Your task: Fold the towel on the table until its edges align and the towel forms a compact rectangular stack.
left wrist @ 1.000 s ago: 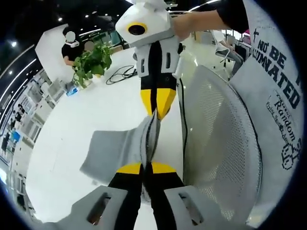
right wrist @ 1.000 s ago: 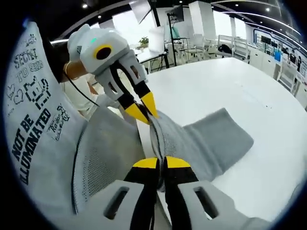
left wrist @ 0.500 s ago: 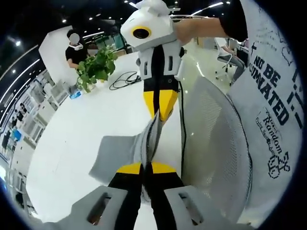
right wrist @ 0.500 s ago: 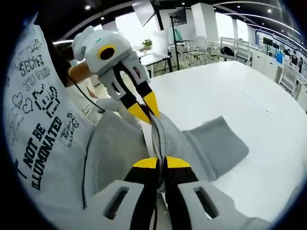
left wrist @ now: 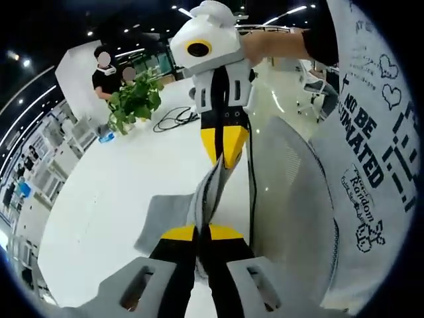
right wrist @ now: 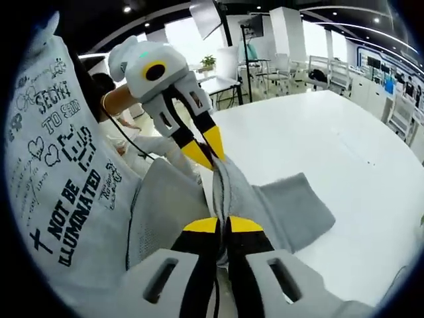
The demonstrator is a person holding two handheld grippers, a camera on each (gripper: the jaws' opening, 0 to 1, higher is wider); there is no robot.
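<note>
Holding one raised edge of the gray towel (left wrist: 202,199) between my two grippers, I have its long axis running straight from my left gripper (left wrist: 202,233) to my right gripper (left wrist: 224,147), which faces me just beyond. Both sets of fingers are pressed together on the cloth: the left fingers (left wrist: 179,233) pinch the near end of the edge, the right fingers (right wrist: 245,225) the other end. The rest of the towel (right wrist: 291,209) hangs from that edge and lies on the white worktop (right wrist: 344,152), near its edge by my body. I judge that the fold turns on carrying this edge across the resting part. A mesh chair back (left wrist: 291,199) stands beside me, and a potted plant (left wrist: 132,99) sits on the worktop's far side, in an open office.
</note>
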